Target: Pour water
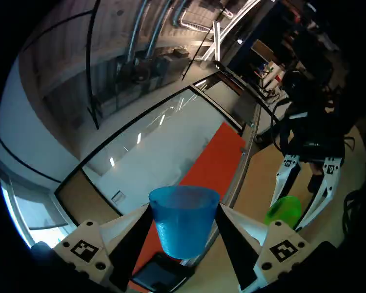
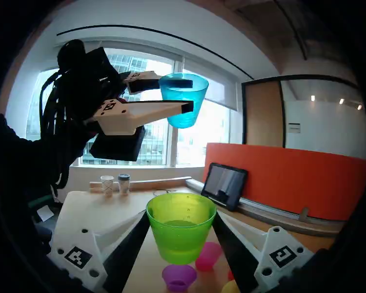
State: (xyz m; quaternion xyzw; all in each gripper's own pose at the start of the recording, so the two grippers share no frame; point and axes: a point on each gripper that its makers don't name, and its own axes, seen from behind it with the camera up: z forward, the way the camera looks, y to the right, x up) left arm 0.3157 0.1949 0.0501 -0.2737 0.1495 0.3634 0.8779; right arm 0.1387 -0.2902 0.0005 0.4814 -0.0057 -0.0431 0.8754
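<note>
My left gripper (image 1: 184,215) is shut on a translucent blue cup (image 1: 184,229), gripped by its sides. The right gripper view shows that left gripper (image 2: 185,95) raised high at the upper left, with the blue cup (image 2: 184,102) upright before the window. My right gripper (image 2: 181,219) is shut on a translucent green cup (image 2: 181,234), upright and lower, with what looks like a little liquid inside. From the left gripper view, the right gripper (image 1: 288,210) stands off to the right, holding the green cup (image 1: 284,211). I cannot tell whether the blue cup holds anything.
A wooden table (image 2: 149,263) lies below, with a purple small cup (image 2: 179,277) and a pink one (image 2: 208,255) just under the green cup. A tablet (image 2: 225,185) leans against an orange partition (image 2: 290,178). Two small jars (image 2: 115,184) stand by the window.
</note>
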